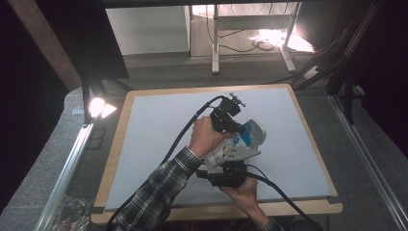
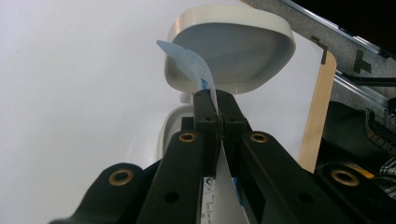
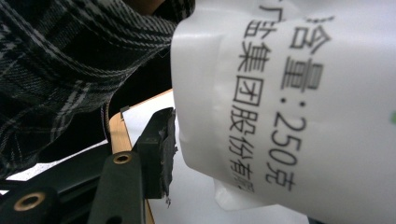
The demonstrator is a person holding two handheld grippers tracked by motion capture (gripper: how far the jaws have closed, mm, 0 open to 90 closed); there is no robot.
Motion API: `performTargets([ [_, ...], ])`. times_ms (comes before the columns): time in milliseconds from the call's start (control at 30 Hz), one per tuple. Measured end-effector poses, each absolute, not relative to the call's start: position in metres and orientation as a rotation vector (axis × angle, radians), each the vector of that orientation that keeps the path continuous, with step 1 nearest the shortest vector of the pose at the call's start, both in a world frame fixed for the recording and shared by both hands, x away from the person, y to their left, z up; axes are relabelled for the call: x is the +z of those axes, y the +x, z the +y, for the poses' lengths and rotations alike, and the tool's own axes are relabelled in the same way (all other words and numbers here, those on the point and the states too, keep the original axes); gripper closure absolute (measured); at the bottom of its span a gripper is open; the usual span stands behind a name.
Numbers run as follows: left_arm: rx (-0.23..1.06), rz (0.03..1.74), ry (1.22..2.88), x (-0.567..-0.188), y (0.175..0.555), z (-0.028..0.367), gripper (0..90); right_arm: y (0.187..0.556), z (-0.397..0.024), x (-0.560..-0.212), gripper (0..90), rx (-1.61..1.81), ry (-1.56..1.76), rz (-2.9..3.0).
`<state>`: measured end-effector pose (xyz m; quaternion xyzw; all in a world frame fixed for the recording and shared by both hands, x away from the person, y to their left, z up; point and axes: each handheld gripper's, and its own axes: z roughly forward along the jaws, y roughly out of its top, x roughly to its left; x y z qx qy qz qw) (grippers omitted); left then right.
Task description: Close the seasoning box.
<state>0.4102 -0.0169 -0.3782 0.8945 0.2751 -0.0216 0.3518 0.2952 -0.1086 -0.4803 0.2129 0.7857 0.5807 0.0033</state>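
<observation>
Left gripper point(image 2: 217, 100) pinched shut on blue seal tab point(image 2: 189, 63) – open lid point(image 2: 233, 46) just beyond; right gripper point(image 3: 163, 154) half-open, clamping white bottle point(image 3: 289, 107) – bare tabletop point(image 1: 159, 130) all round.

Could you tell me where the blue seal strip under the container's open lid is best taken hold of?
By its free curled end, as the left claw has it now: jaws shut flat on both faces of the blue seal strip, coming from in front of the open lid. It is thin, so only a flat pinch holds.

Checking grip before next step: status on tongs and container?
Left tongs shut on blue seal film. Right tongs clamp white container. Lid open. Nothing in the way.
</observation>
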Motion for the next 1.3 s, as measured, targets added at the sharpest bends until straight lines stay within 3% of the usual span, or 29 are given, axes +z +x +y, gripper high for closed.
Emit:
performTargets([
  [1300,0.006,0.63,2.187,-0.378,0.394,0.003,89.3,0.297,-0.107,-0.493,45.4,1.692,0.641,2.492],
])
